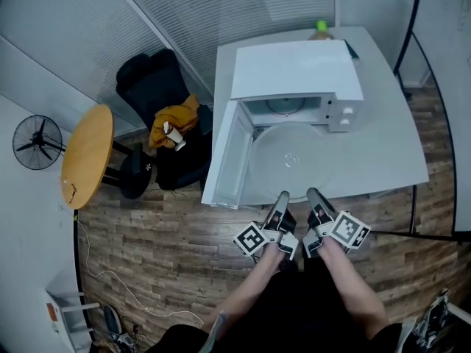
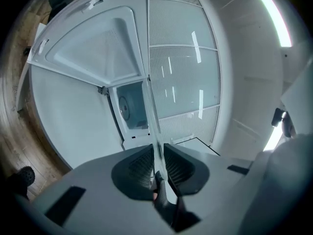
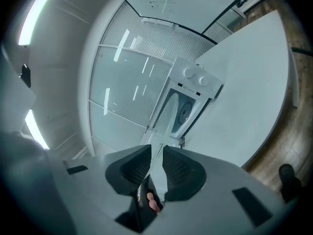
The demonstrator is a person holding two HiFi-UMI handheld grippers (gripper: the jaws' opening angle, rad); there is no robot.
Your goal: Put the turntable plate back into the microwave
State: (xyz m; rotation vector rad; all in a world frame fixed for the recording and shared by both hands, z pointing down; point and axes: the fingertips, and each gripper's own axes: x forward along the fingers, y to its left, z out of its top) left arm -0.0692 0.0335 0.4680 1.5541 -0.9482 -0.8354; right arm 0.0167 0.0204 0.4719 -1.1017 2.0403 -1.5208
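The clear glass turntable plate hangs level in front of the open microwave, over the white table. My left gripper and right gripper sit side by side at the plate's near rim, each shut on it. In the left gripper view the plate runs edge-on between the dark pads of the gripper, with the cavity straight beyond. The right gripper view shows the same plate edge-on in the gripper, pointing at the cavity.
The microwave door stands swung open to the left of the plate. A green-topped bottle stands behind the microwave. Left of the table are a black chair with an orange cloth, a round wooden table and a fan.
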